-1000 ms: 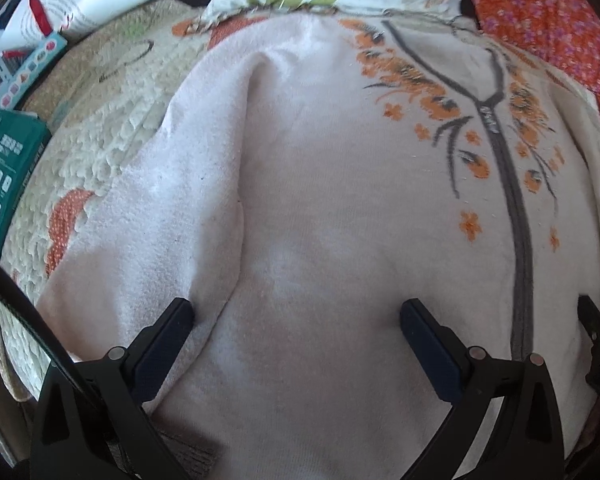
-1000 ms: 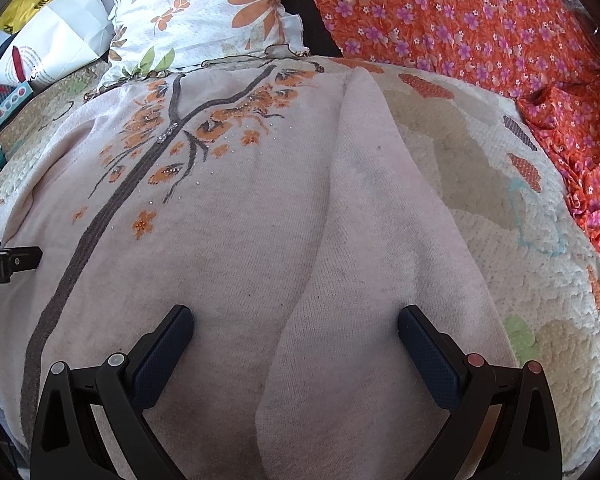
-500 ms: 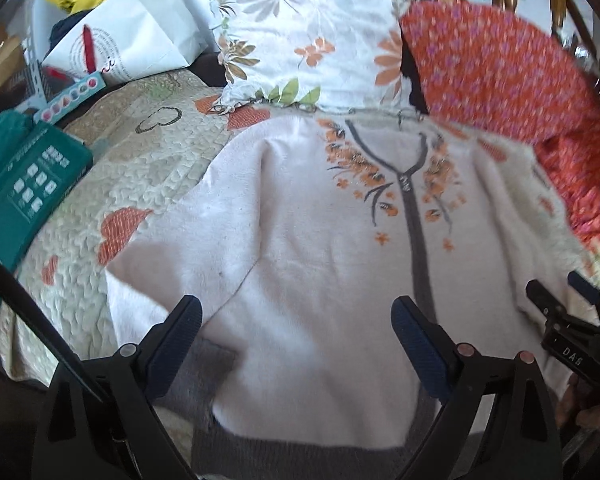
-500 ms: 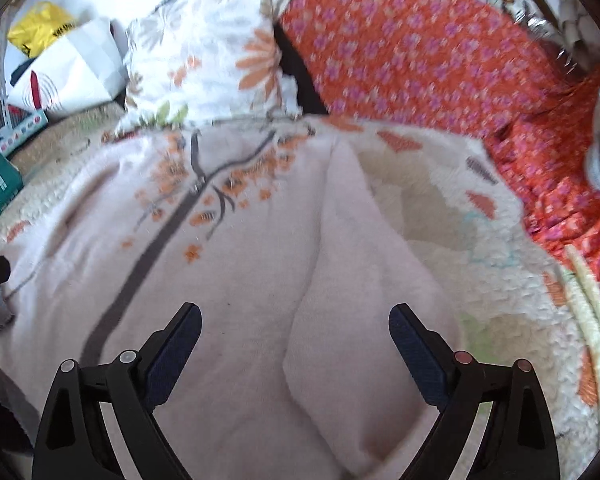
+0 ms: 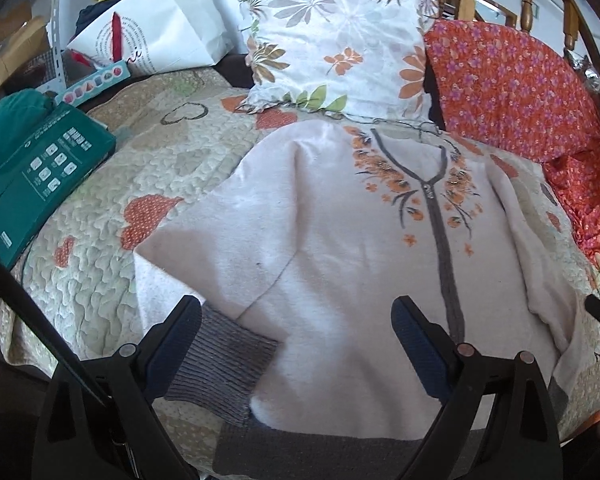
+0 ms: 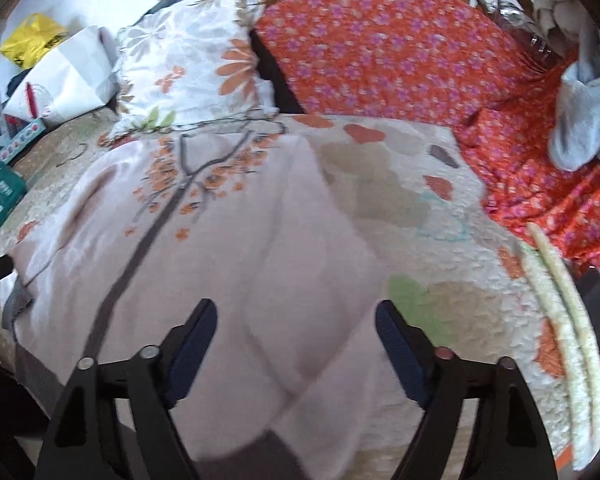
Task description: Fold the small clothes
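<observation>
Since both sleeves lie folded in, the cardigan (image 5: 340,240) sits flat mid-bed on the quilt (image 5: 112,184); left gripper (image 5: 296,344) hovers wide, empty; right gripper (image 6: 296,344) narrowing, gripping nothing.

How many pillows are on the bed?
2. The white flowery pillow leans at the head of the bed, above the sweater's collar. The orange flowery pillow sits right beside it. Others may be hidden.

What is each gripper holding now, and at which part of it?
Nothing is held. The left gripper stands open above the cardigan; the right gripper is closing above its sleeve, but its pads do not press the cloth.
</observation>
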A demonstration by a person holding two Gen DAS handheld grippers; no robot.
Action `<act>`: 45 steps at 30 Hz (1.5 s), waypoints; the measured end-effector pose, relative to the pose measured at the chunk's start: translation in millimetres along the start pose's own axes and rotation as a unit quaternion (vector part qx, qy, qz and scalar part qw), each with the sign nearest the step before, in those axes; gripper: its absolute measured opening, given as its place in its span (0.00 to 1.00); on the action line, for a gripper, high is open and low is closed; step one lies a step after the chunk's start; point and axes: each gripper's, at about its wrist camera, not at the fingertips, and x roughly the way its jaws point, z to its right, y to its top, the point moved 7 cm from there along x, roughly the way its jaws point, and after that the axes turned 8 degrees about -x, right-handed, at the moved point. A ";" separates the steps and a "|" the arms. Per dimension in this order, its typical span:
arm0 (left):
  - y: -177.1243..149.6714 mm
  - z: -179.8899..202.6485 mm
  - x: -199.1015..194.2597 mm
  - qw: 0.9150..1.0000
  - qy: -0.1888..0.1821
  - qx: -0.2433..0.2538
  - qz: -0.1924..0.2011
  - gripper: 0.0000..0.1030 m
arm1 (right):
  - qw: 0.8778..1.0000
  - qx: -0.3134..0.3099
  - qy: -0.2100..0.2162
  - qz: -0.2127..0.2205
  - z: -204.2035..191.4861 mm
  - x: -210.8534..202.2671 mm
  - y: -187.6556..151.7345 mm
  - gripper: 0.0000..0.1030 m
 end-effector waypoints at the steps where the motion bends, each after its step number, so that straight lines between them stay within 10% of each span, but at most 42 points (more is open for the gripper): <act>1: 0.1 -2.6 0.7 1.000 0.000 -0.003 0.000 0.92 | 1.000 0.006 -0.001 -0.006 7.8 -0.5 -1.6 0.68; 8: -5.7 1.6 6.5 0.999 -0.022 0.017 -0.022 0.75 | 0.998 0.030 0.041 -0.042 13.7 11.1 -25.6 0.65; 30: -15.9 8.7 16.0 0.999 -0.028 0.007 -0.041 0.74 | 0.995 -0.025 0.065 -0.070 -69.6 -19.6 -93.7 0.64; 33: -15.8 5.1 16.8 0.998 -0.035 -0.006 -0.047 0.74 | 0.991 -0.024 0.078 -0.107 -69.3 -0.2 -105.4 0.10; 37: -11.3 -3.9 15.2 0.999 -0.028 -0.015 -0.038 0.74 | 0.994 0.024 0.072 -0.084 -23.2 -17.5 -85.0 0.03; 45: 1.8 -17.9 13.9 0.998 -0.031 -0.046 -0.035 0.74 | 0.975 0.169 -0.141 -0.040 210.2 -56.2 -30.0 0.02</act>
